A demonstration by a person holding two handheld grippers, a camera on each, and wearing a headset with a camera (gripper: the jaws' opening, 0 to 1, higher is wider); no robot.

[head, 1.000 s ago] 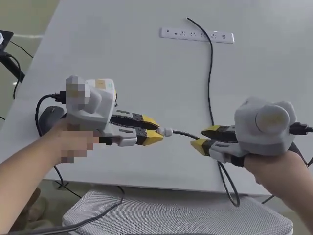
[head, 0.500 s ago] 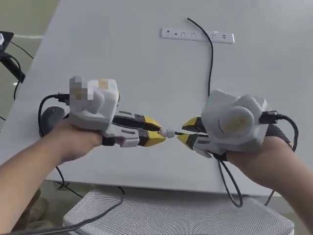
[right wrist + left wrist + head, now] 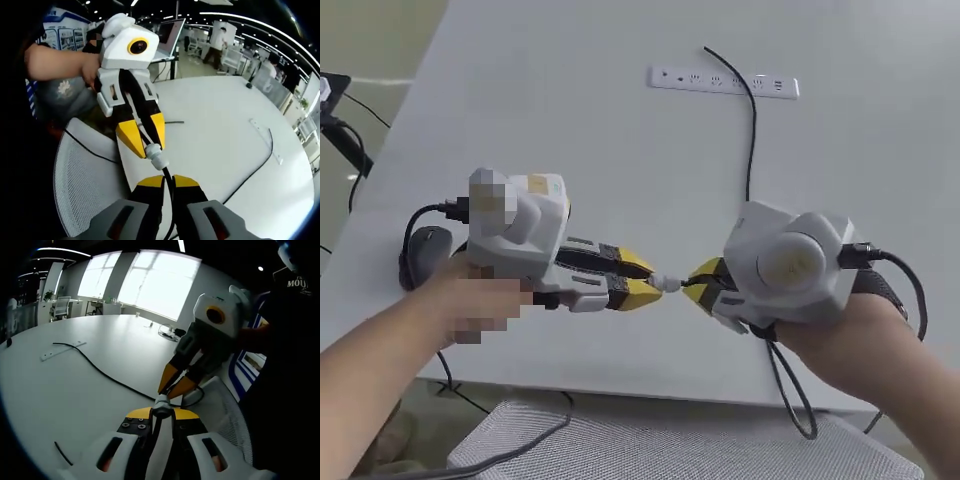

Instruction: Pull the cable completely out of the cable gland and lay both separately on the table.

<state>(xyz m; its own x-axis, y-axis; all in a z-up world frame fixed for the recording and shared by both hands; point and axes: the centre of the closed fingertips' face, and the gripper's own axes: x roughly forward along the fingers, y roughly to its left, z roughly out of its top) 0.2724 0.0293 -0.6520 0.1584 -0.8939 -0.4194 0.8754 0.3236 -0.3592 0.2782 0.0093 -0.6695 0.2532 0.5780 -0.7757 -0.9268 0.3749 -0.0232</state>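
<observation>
Above the table's near edge, my left gripper (image 3: 646, 284) is shut on a small white cable gland (image 3: 666, 284). In the left gripper view the gland (image 3: 161, 403) sticks out past the yellow fingertips (image 3: 140, 414). A thin black cable (image 3: 168, 179) leaves the gland (image 3: 156, 154) and runs between the jaws of my right gripper (image 3: 168, 183), which is shut on it. The right gripper (image 3: 696, 283) faces the left one tip to tip, very close to the gland, with little cable showing between them.
A white power strip (image 3: 724, 80) lies at the table's far side, and a black cord (image 3: 750, 170) runs from it toward the near edge. A dark rounded object (image 3: 425, 245) sits by the left hand. A grey mesh chair (image 3: 620, 440) stands below the table edge.
My right gripper has slid left along the cable until its tips nearly meet the gland. The left gripper has stayed about where it was, still holding the gland.
</observation>
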